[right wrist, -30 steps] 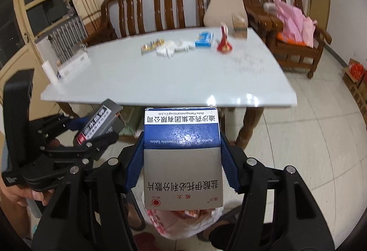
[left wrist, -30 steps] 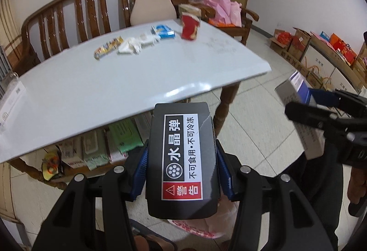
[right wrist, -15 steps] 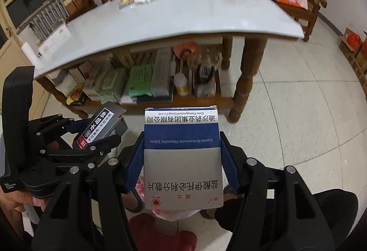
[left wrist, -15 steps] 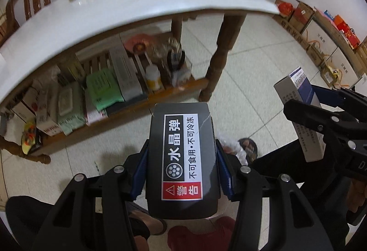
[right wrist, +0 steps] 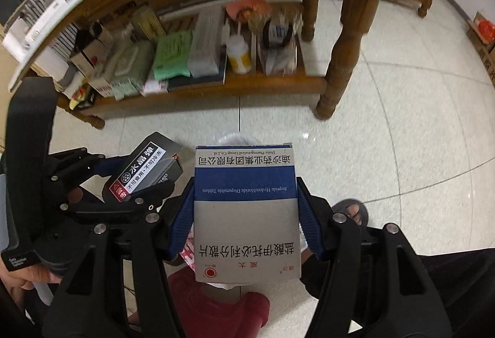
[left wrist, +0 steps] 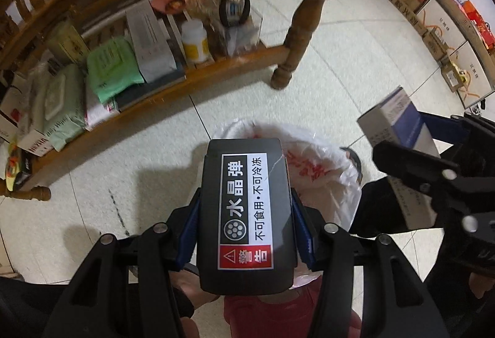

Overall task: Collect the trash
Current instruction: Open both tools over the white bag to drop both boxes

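My left gripper (left wrist: 246, 233) is shut on a black box (left wrist: 246, 214) with a white and red warning label, its blue pads pressed on both sides. My right gripper (right wrist: 246, 220) is shut on a grey and blue medicine box (right wrist: 246, 211). Both point steeply down over a white plastic bag (left wrist: 321, 158) with red print, which lines a bin on the tiled floor. In the left wrist view the medicine box (left wrist: 399, 124) hangs at the right; in the right wrist view the black box (right wrist: 145, 171) hangs at the left. Most of the bag (right wrist: 230, 138) is hidden behind the boxes.
A wooden table leg (left wrist: 304, 16) and a low shelf (left wrist: 216, 66) crowded with packets, boxes and a white bottle (left wrist: 195, 41) stand just beyond the bag. Cardboard boxes (left wrist: 433, 16) line the far right wall. The person's feet in sandals (right wrist: 352, 209) are beside the bag.
Both grippers have sunk from table height to below the tabletop and tipped downward, each still gripping its box. The bag has come into view beneath them.
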`<state>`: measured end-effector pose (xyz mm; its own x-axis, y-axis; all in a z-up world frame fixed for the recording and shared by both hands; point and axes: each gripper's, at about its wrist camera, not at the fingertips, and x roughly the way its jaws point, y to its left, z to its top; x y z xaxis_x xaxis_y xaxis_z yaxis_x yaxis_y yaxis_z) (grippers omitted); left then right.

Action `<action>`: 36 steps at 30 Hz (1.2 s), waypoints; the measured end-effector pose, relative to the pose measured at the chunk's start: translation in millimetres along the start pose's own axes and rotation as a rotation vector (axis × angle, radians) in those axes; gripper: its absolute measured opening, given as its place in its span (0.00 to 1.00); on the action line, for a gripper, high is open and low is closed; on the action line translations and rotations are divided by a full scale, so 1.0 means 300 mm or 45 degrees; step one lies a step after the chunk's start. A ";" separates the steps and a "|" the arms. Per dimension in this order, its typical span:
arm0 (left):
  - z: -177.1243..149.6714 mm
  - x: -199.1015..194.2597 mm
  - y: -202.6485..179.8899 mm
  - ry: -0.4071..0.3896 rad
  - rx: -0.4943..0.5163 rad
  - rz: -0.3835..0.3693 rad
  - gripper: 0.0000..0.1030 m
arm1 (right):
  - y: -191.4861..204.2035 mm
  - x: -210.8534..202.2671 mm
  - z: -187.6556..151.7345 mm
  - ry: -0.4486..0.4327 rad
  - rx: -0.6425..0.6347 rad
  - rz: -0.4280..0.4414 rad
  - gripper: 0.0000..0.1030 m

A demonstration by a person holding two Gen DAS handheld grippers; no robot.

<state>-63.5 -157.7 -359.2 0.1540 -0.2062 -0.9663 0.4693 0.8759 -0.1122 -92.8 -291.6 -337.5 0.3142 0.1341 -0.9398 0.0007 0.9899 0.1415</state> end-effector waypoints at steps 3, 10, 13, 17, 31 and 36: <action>-0.018 0.064 0.006 0.045 -0.009 -0.019 0.50 | -0.019 0.068 -0.014 0.056 0.039 0.012 0.57; -0.064 0.186 0.004 0.120 0.005 -0.016 0.50 | -0.038 0.181 -0.031 0.148 0.087 0.026 0.57; -0.070 0.226 0.006 0.134 0.006 -0.027 0.50 | -0.050 0.230 -0.032 0.176 0.106 0.020 0.58; -0.081 0.273 0.006 0.149 -0.004 -0.055 0.50 | -0.070 0.305 -0.050 0.240 0.148 0.039 0.58; -0.113 0.331 -0.004 0.215 0.032 -0.042 0.90 | -0.079 0.389 -0.063 0.302 0.178 0.004 0.83; -0.111 0.327 0.001 0.213 0.034 -0.032 0.92 | -0.086 0.380 -0.058 0.288 0.197 0.007 0.83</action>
<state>-77.2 -163.2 -461.6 -0.0037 -0.1505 -0.9886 0.4942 0.8592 -0.1327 -73.5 -300.9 -453.8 0.0946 0.1632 -0.9821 0.1504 0.9728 0.1761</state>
